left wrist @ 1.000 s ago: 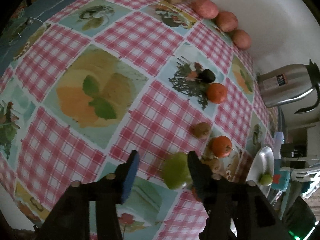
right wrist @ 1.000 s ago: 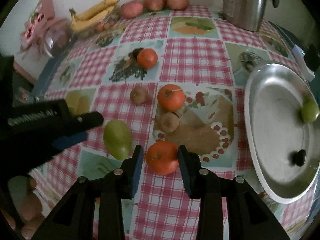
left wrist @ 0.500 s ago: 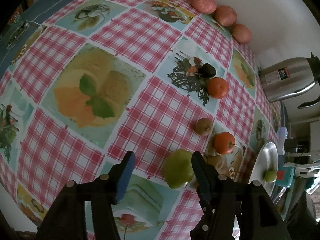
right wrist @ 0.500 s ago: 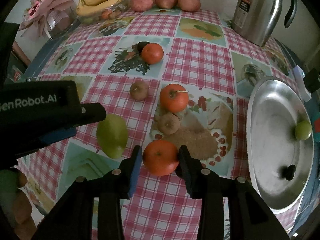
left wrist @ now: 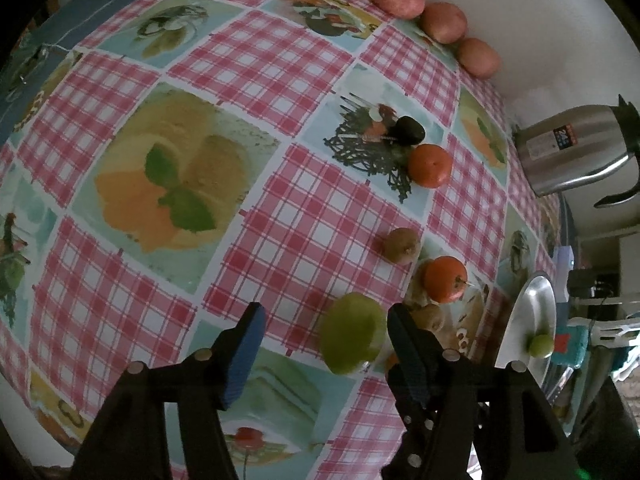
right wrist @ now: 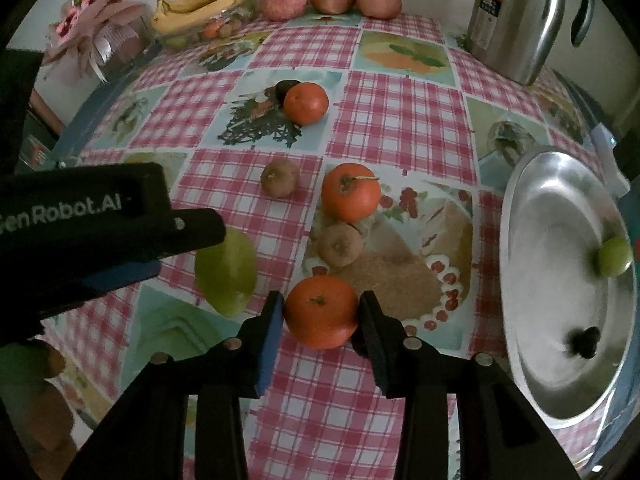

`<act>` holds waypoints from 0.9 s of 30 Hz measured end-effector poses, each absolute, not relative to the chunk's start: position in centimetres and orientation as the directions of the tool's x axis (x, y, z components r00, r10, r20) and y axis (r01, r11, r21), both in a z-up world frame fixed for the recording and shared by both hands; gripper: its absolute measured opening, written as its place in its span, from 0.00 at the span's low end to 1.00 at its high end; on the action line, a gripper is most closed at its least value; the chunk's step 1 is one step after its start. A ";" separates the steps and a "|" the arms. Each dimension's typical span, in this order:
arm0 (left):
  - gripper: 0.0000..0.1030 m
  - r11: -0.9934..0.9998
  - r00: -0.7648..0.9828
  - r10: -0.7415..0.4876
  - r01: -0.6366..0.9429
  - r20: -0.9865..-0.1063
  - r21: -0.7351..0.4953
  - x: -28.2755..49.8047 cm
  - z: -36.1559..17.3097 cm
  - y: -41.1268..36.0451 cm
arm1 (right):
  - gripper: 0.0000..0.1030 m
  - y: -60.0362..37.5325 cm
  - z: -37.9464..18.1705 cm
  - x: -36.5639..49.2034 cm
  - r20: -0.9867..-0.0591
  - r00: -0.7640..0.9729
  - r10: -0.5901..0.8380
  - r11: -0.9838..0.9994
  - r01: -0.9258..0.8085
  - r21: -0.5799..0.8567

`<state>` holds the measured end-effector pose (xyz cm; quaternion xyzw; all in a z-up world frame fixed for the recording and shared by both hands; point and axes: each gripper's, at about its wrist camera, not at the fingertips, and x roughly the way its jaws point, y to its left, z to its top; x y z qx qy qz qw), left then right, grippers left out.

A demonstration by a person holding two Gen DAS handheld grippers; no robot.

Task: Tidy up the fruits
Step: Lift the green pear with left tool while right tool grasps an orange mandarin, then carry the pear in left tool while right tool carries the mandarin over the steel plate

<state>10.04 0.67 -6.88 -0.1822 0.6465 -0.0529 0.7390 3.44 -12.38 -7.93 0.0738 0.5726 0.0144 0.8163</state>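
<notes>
Left wrist view: the left gripper [left wrist: 324, 340] stands wide, and its jaws have just been opening. The green mango [left wrist: 354, 332] lies low and right of centre between them, close against the right-hand finger [left wrist: 404, 340] and well clear of the left one. Closing from here could shove it sideways into the kiwi [left wrist: 430, 316] just beyond, or pinch it off-centre so it rolls out.

Right wrist view: the right gripper [right wrist: 320, 316] is narrow around an orange [right wrist: 321, 312] at lower centre, both pads against its sides. The hold looks near the fingertips, so a quick swing toward the steel plate [right wrist: 520, 216] at right could let it slip. The plate already holds a small green fruit [right wrist: 615, 257] and a dark one [right wrist: 585, 338], which a dropped orange might knock.
</notes>
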 end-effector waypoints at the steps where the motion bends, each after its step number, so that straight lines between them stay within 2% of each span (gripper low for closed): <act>1: 0.65 0.928 0.158 -0.315 -0.155 -0.936 -0.338 10.1 -6.9 0.6 | 0.39 -12.5 -7.8 3.3 -0.929 0.349 0.121 0.985 0.071 0.155; 15: 0.63 0.943 0.124 -0.313 -0.081 -0.942 -0.324 10.3 -7.7 -1.6 | 0.39 -17.5 -6.1 1.8 -0.898 0.416 0.140 0.927 0.263 0.267; 27: 0.43 0.961 0.087 -0.272 -0.031 -0.958 -0.276 9.9 -9.1 -3.5 | 0.39 -18.4 -6.4 1.5 -0.898 0.416 0.145 0.912 0.296 0.285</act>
